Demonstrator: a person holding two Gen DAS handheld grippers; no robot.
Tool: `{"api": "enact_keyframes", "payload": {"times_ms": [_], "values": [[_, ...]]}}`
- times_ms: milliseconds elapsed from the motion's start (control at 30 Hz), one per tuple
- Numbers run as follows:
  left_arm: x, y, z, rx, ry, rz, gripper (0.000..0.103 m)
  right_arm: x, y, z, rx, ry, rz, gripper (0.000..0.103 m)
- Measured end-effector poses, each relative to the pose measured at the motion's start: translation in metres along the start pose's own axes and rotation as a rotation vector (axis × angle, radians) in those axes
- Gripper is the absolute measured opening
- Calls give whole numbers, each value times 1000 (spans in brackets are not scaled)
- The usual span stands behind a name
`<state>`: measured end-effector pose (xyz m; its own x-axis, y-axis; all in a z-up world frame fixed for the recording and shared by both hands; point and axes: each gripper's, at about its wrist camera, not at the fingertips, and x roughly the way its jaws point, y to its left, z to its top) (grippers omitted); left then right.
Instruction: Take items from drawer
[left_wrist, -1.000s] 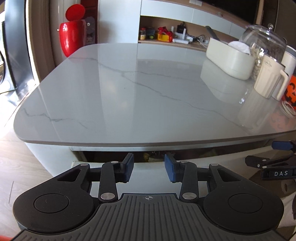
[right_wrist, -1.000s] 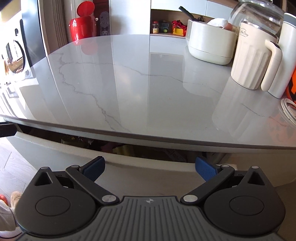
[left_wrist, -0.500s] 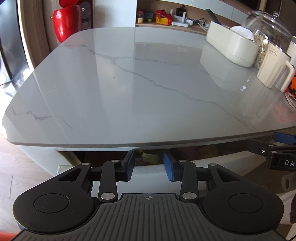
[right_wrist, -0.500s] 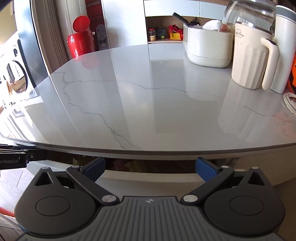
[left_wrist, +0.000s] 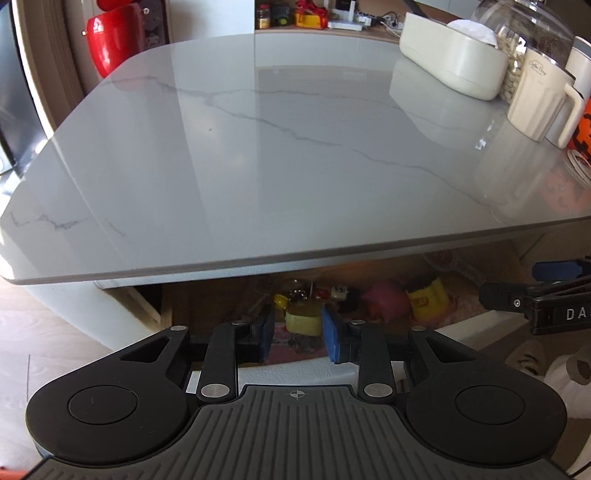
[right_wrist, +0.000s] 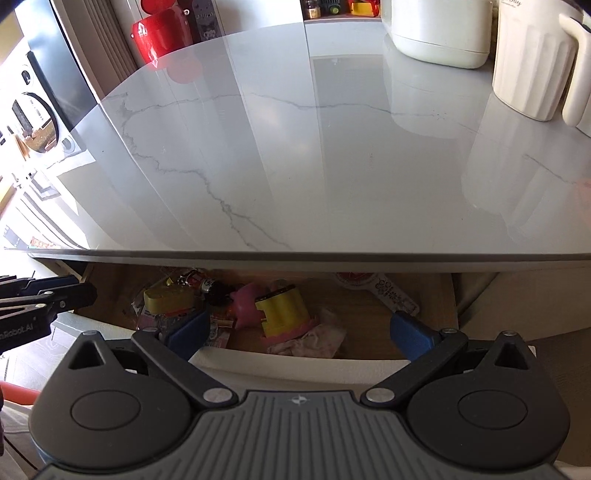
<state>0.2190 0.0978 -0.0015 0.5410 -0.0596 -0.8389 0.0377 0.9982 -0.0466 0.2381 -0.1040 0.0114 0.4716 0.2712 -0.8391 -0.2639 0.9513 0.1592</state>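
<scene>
While the drawer stands pulled out beneath the marble tabletop, the scene reads as follows.

Drawer (right_wrist: 369, 314): wooden floor, white front panel; long axis runs across both views, its open mouth facing the tongs, just ahead of and below both pairs of fingertips.

Left gripper (left_wrist: 297, 330): jaws narrow and have just been closing; blue pads apart, nothing pressed between them. A yellow round container (left_wrist: 303, 319) shows in the gap, lying in the drawer beyond the fingertips.

Right gripper (right_wrist: 299, 332): jaws spread wide, empty, above the drawer front.

Contents, right view: yellow-and-pink toy (right_wrist: 282, 308) between the pads' line of sight; pink soft figure (right_wrist: 243, 301) just left of it; flat patterned paddle (right_wrist: 384, 291) lying diagonally toward the right pad; crumpled pink cloth (right_wrist: 314, 338) nearest the front.

Tabletop (left_wrist: 295, 147): glossy grey-veined slab, rounded corners.

Left view only: glass jar (left_wrist: 524, 37) behind the ribbed cream pitcher (left_wrist: 539, 99).

Right view only: the drawer's right wall and the paddle's whole length.
</scene>
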Motion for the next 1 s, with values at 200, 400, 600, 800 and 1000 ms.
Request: {"api": "enact_keyframes", "payload": {"times_ms": [200, 400, 600, 800, 1000], "values": [[-17, 5, -39, -19, 117, -119, 28, -22, 2, -36, 9, 65, 24, 103], [-55, 0, -93, 18, 86, -129, 26, -58, 3, -106, 11, 58, 75, 103], [-53, 0, -86, 44, 112, -153, 20, -71, 8, -116, -5, -28, 46, 103], [-43, 5, -63, 136, 120, -114, 22, -70, 2, -111, 7, 25, 56, 103], [-11, 2, -30, 366, 224, -181, 22, -67, 0, -111, -3, 30, 78, 103]]}}
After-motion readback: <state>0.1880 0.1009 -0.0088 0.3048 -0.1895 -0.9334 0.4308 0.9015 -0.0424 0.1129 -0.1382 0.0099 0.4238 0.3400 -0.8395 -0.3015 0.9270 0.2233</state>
